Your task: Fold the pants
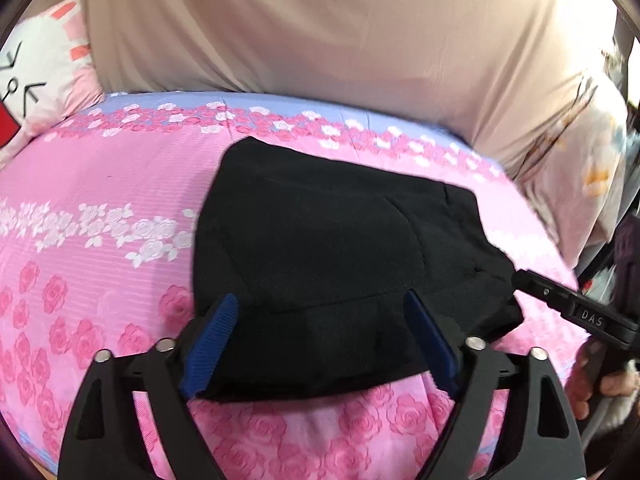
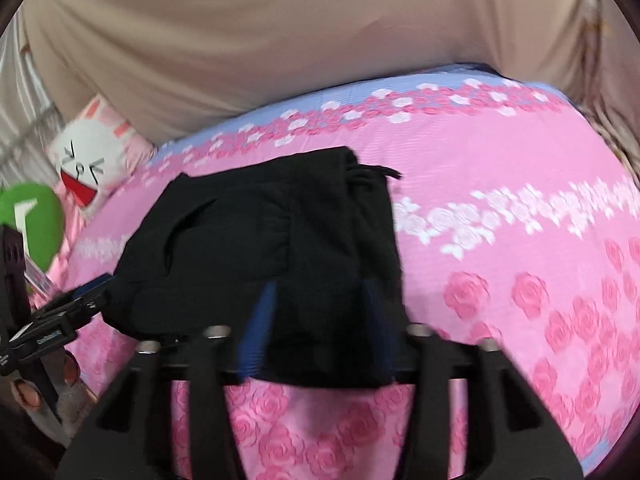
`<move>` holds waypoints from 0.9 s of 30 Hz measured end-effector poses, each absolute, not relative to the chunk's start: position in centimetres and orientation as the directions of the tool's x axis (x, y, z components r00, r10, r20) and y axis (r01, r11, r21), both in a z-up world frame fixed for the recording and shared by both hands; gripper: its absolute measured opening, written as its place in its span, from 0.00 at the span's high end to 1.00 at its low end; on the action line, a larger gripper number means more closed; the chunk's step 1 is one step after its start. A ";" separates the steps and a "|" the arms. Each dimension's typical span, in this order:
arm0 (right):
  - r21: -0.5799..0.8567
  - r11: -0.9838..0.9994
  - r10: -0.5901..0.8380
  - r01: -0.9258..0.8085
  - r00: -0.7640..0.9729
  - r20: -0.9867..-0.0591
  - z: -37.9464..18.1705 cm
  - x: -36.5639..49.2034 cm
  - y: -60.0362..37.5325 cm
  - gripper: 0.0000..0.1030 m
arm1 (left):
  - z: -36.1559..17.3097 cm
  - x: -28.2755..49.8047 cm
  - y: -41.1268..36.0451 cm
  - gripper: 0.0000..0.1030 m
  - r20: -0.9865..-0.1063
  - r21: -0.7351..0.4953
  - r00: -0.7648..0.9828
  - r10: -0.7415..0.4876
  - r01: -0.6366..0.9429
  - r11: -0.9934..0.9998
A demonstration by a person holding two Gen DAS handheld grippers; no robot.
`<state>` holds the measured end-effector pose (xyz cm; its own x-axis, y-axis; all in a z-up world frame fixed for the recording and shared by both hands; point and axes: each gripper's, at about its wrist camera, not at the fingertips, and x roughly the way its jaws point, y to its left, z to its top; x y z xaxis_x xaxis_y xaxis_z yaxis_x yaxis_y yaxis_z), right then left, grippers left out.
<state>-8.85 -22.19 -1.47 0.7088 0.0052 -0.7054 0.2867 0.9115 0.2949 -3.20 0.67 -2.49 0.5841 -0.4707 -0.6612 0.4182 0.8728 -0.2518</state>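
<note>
The black pants [image 1: 320, 248] lie folded into a compact stack on the pink rose bedsheet [image 1: 100, 200]. My left gripper [image 1: 320, 308] is open, its blue pads [image 1: 212, 344] spread over the near edge of the stack. The right gripper shows at the stack's right edge in the left wrist view [image 1: 516, 276]. In the right wrist view the pants [image 2: 248, 240] lie ahead, and my right gripper [image 2: 320, 292] is open with its blue pads [image 2: 258, 328] over the near edge. The left gripper [image 2: 92, 288] touches the stack's left side there.
A beige fabric wall or headboard [image 1: 320, 32] rises behind the bed. A white cartoon rabbit pillow [image 1: 44, 68] lies at the far left; it also shows in the right wrist view [image 2: 88, 160], beside a green object [image 2: 32, 220]. The person's hand [image 1: 612, 384] holds the right gripper.
</note>
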 end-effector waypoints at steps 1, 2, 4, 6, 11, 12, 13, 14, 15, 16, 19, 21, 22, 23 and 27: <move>0.315 0.907 0.028 0.281 0.706 -0.708 -1.8 -8.9 -22.6 0.44 | -2.3 -3.4 1.0 0.18 -0.658 -0.253 0.589 -0.469 0.414 0.875; 0.337 0.901 0.050 0.275 0.704 -0.708 -2.0 -8.8 -22.7 0.44 | -2.1 -3.6 1.4 0.18 -0.654 -0.254 0.596 -0.467 0.409 0.877; 0.376 0.885 0.090 0.274 0.693 -0.716 -2.8 -8.4 -23.1 0.44 | -1.6 -4.2 1.7 0.18 -0.642 -0.251 0.602 -0.475 0.421 0.872; 0.391 0.879 0.108 0.271 0.686 -0.719 -3.5 -7.9 -22.9 0.47 | -0.9 -4.9 0.8 0.17 -0.632 -0.238 0.592 -0.500 0.466 0.852; 0.458 0.850 0.160 0.261 0.700 -0.696 -2.7 -7.7 -23.7 0.77 | -0.1 -6.5 -4.4 0.16 -0.628 -0.169 0.550 -0.551 0.594 0.786; 0.475 0.841 0.172 0.259 0.703 -0.690 -2.5 -7.8 -24.0 0.77 | -0.1 -6.9 -6.2 0.16 -0.628 -0.149 0.532 -0.568 0.634 0.759; 0.492 0.832 0.188 0.256 0.703 -0.685 -2.4 -7.8 -24.3 0.77 | -0.2 -7.1 -7.5 0.16 -0.629 -0.136 0.519 -0.578 0.659 0.740; 0.513 0.820 0.207 0.253 0.705 -0.679 -2.3 -7.9 -24.6 0.77 | -0.5 -7.1 -8.9 0.16 -0.635 -0.121 0.505 -0.584 0.682 0.721; 0.527 0.811 0.216 0.256 0.706 -0.674 -2.3 -7.9 -24.9 0.77 | -1.0 -7.0 -10.8 0.16 -0.651 -0.096 0.494 -0.576 0.699 0.708; 0.532 0.807 0.221 0.256 0.705 -0.674 -2.3 -7.9 -25.0 0.77 | -1.5 -6.8 -12.1 0.16 -0.664 -0.083 0.486 -0.569 0.708 0.702; 0.556 0.789 0.238 0.259 0.706 -0.667 -2.7 -8.3 -25.7 0.75 | -3.4 -5.7 -15.4 0.17 -0.715 -0.076 0.445 -0.539 0.717 0.693; 0.567 0.779 0.240 0.268 0.708 -0.665 -3.0 -8.7 -26.2 0.73 | -4.3 -5.0 -16.6 0.29 -0.727 -0.058 0.455 -0.514 0.705 0.706; 0.574 0.771 0.237 0.275 0.712 -0.661 -3.1 -9.1 -26.7 0.73 | -4.4 -4.8 -16.8 0.34 -0.728 -0.046 0.462 -0.506 0.704 0.709; 0.581 0.765 0.238 0.278 0.717 -0.656 -3.2 -9.3 -27.0 0.71 | -4.4 -4.6 -17.0 0.59 -0.732 -0.058 0.443 -0.518 0.716 0.695; 0.604 0.742 0.230 0.290 0.736 -0.636 -3.3 -10.4 -28.4 0.63 | -3.7 -2.1 -15.1 0.94 -0.729 -0.286 0.289 -0.620 0.694 0.660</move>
